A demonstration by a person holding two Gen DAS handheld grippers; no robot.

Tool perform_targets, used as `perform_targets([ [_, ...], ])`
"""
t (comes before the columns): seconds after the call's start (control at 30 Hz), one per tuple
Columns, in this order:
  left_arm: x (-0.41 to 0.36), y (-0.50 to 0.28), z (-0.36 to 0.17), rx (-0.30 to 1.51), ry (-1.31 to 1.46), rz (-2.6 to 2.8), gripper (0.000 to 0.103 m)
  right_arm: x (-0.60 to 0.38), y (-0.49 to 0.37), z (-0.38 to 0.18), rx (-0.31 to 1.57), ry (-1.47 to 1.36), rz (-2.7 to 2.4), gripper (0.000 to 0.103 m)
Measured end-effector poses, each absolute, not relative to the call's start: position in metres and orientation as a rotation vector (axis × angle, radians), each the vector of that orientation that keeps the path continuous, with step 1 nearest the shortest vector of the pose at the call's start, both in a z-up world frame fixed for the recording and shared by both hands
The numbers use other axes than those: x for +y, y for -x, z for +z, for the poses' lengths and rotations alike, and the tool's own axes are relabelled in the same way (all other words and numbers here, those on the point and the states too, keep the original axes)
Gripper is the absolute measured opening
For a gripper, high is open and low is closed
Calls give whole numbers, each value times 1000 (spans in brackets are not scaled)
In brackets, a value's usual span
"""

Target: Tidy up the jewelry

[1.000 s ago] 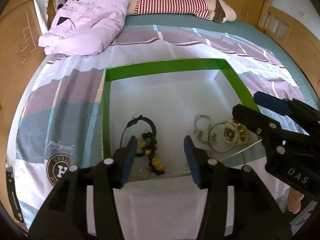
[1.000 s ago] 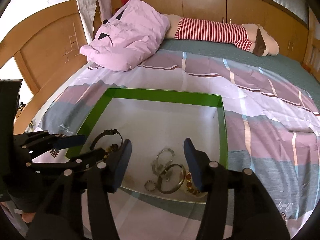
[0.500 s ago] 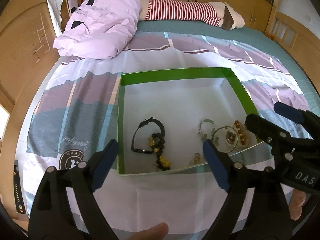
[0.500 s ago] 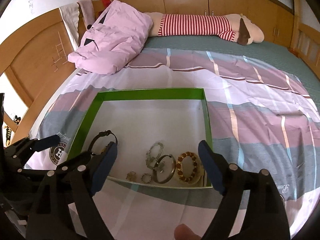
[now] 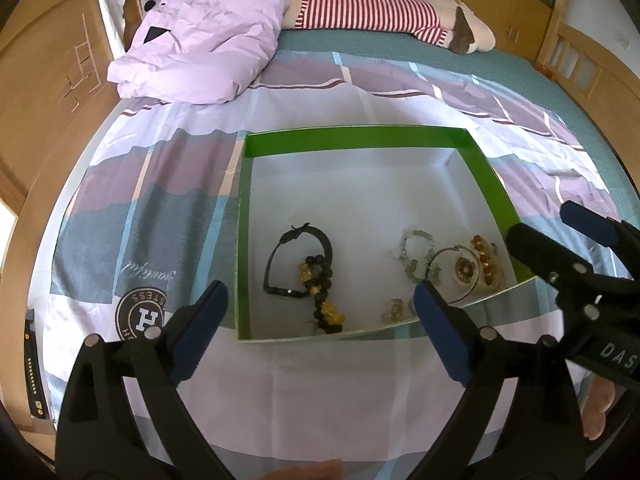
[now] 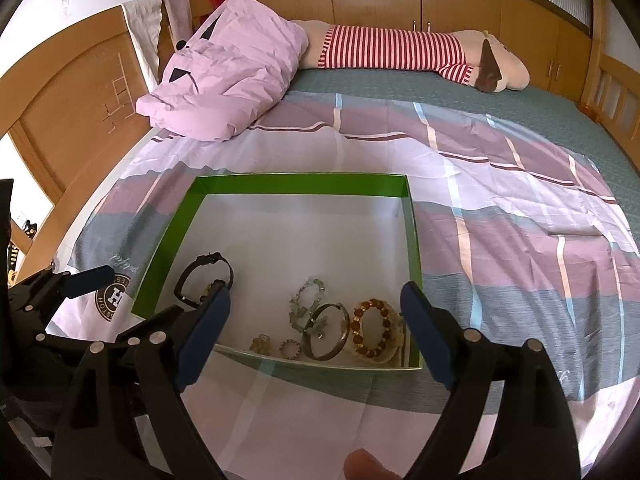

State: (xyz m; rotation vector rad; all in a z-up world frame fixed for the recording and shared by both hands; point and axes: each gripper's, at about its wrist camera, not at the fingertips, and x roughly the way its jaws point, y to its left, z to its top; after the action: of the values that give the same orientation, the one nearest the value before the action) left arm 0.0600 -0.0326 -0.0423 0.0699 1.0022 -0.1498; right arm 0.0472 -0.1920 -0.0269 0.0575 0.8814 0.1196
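A green-walled box (image 5: 356, 142) (image 6: 304, 179) with a white floor lies on the bed. Inside at the near left are a black watch (image 5: 298, 262) (image 6: 204, 276) and a black and gold bead bracelet (image 5: 324, 300). At the near right are a pale green bracelet (image 5: 416, 254) (image 6: 308, 300), a silver bangle (image 6: 326, 332), an amber bead bracelet (image 6: 370, 328) (image 5: 486, 260) and small rings (image 6: 276, 346). My left gripper (image 5: 320, 300) is open and empty, above the box's near edge. My right gripper (image 6: 314, 304) is open and empty, also in the left wrist view (image 5: 560, 224).
The box sits on a striped lilac and grey sheet (image 5: 160, 208). A crumpled pink quilt (image 6: 232, 84) and a long striped plush toy (image 6: 400, 52) lie at the back. A wooden headboard (image 6: 76, 96) runs along the left. A dark remote (image 5: 34, 360) lies at the bed's edge.
Both grippers have opened wide from a narrower gap and pulled back and up from the box. The jewelry in the box has stayed where it was.
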Motion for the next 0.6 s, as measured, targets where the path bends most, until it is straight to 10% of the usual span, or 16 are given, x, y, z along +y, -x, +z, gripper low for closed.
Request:
perform_targets([
  [0.6, -34, -61, -45, 1019, -74, -152, 97, -199, -50, -28, 891, -81, 113, 90],
])
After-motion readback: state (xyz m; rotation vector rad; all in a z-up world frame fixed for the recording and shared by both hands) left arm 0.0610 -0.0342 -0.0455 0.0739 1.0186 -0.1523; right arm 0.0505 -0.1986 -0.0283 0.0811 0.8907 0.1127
